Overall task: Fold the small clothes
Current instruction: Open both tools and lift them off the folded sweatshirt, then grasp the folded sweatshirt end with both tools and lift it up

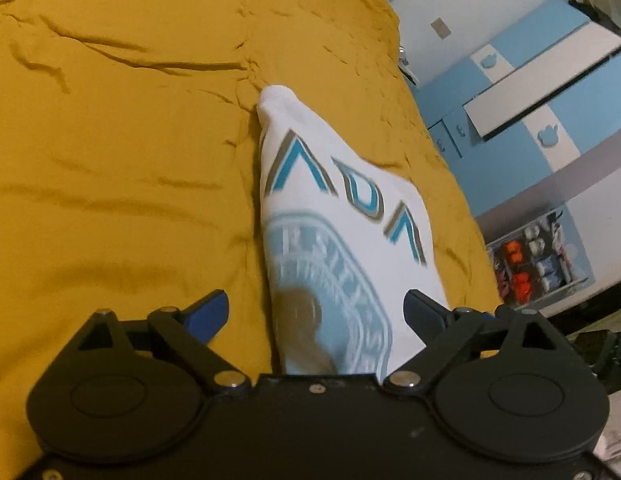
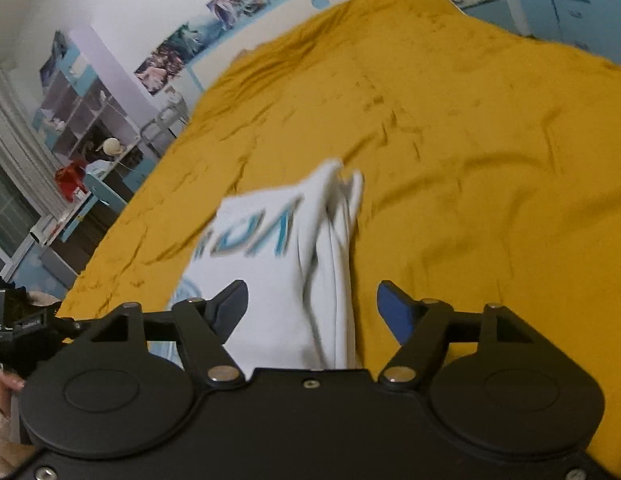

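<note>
A small white shirt (image 1: pixel 342 216) with blue-and-grey letters and a pale blue round print lies folded on the mustard bedspread (image 1: pixel 118 160). My left gripper (image 1: pixel 316 312) stands open just above its near end; the blue pads (image 1: pixel 208 316) sit apart on either side of the cloth and do not press it. In the right wrist view the same white shirt (image 2: pixel 278 264) shows its stacked folded edges. My right gripper (image 2: pixel 312 308) is open over that side, and nothing is pinched between its fingertips (image 2: pixel 394 312).
The mustard bedspread (image 2: pixel 470 160) spreads wide and wrinkled beyond the shirt. A blue and white wardrobe (image 1: pixel 542 92) and a shelf of small items (image 1: pixel 538 256) stand past the bed's right edge. Shelves and a desk (image 2: pixel 90 128) line the left wall. A hand (image 2: pixel 6 384) shows at the lower left.
</note>
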### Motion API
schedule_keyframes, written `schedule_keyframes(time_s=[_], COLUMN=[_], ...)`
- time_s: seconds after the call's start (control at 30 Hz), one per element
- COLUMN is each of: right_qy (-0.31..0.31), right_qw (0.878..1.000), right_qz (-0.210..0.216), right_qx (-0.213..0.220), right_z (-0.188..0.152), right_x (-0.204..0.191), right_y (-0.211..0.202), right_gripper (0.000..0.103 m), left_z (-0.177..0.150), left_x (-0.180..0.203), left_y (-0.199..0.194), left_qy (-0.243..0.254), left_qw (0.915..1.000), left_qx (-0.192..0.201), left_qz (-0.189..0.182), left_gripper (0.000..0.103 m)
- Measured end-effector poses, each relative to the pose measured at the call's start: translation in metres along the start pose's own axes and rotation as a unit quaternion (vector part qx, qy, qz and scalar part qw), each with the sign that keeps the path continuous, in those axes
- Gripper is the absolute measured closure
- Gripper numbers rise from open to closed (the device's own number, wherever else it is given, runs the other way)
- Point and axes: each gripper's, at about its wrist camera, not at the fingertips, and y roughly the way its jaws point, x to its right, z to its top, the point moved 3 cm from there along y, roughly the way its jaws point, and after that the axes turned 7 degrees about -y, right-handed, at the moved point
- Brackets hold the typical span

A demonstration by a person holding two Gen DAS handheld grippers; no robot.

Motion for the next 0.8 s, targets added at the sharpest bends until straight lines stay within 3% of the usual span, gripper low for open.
schedule_keyframes(time_s=[0.2,0.43,0.8], right_qy=[0.045,0.094,0.077], right_qw=[0.997,0.985,0.980], right_qz=[0.044,0.100,0.143], right_qx=[-0.045,-0.103,-0.118], right_z=[0.023,0.013,0.014], right_x=[0.022,0.029,0.006], right_y=[0.057,0.102,0.139], right_gripper=[0.020,0.020,0.019], left_z=[0.037,0.048,0.050], left_x=[-0.012,-0.031,-0.017], left_y=[0.045,0.085,0.117], left_qy=[-0.031,-0.094,-0.085], left_qw=[0.9990,0.9916,0.9885], left_qx=[-0.028,-0.076,-0.101], left_qz=[-0.017,-0.046,-0.074], left_gripper=[0.000,0.000,0.000])
